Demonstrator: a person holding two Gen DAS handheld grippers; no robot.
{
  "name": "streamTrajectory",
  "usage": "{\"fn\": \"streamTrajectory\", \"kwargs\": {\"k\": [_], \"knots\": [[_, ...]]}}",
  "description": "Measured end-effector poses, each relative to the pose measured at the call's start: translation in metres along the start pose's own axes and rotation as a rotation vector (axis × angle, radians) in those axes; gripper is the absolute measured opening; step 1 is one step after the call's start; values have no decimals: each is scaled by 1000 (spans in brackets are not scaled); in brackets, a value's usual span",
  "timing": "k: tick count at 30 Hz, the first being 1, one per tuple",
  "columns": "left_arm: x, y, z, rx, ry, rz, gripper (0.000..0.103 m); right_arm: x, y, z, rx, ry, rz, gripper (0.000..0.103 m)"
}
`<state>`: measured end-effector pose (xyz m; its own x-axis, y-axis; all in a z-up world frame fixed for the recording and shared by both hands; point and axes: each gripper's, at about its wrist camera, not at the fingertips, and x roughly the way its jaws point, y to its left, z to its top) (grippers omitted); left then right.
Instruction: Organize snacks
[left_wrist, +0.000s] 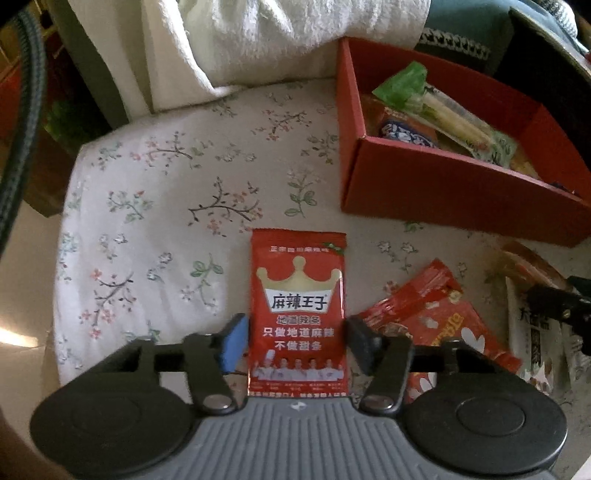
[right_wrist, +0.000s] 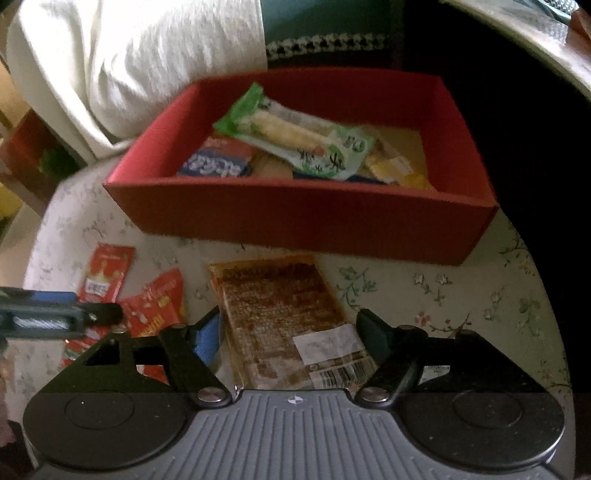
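Left gripper (left_wrist: 297, 339) jaws flank red spicy-strip packet (left_wrist: 298, 314), crown logo, grip uncertain. Right gripper (right_wrist: 291, 338) open astride brown snack pack (right_wrist: 280, 317). Red box (right_wrist: 295, 218), 12 o'clock, holds green packet (right_wrist: 295, 142), blue packet (right_wrist: 218, 162).

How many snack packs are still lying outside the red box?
4 that I can see: the red crown packet between the left gripper's fingers, a red confetti-print packet beside it, the brown jerky-like pack before the right gripper, and a pale pack partly hidden.
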<state>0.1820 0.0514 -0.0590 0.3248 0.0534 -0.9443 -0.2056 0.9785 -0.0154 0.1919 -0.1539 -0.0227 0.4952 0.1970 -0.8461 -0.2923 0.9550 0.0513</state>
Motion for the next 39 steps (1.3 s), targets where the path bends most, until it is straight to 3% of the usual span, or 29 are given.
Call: {"fn": "streamTrajectory", "kwargs": {"k": [4, 5, 6, 8, 14, 21, 28, 30, 33, 36, 39], "knots": [[-4, 14, -2, -41, 9, -42, 39, -7, -2, 1, 12, -20, 29, 78], [-6, 18, -3, -52, 11, -52, 39, -9, -3, 2, 17, -26, 41, 67], [-7, 20, -4, -60, 13, -57, 39, -12, -5, 3, 32, -29, 63, 46], [-8, 23, -5, -71, 9, -53, 38, -13, -8, 6, 67, -21, 119, 44], [-16, 25, -6, -87, -2, -88, 38, -7, 2, 4, 21, -13, 86, 44], [-25, 28, -6, -88, -22, -128, 38, -19, -9, 6, 64, -51, 104, 33], [-19, 27, -7, -91, 22, -184, 38, -9, -23, 3, 72, -24, 48, 55], [-20, 25, -7, -79, 19, -187, 38, -4, -21, 3, 63, -14, 29, 70], [-21, 24, -8, -70, 21, -197, 38, 10, -16, 4, 15, 22, 4, 83], [-19, 23, -8, -61, 30, -198, 38, 24, -16, 4, -15, 49, -11, 89], [-16, 23, -9, -60, 40, -199, 38, 24, -18, 10, 16, 36, 2, 82]]}}
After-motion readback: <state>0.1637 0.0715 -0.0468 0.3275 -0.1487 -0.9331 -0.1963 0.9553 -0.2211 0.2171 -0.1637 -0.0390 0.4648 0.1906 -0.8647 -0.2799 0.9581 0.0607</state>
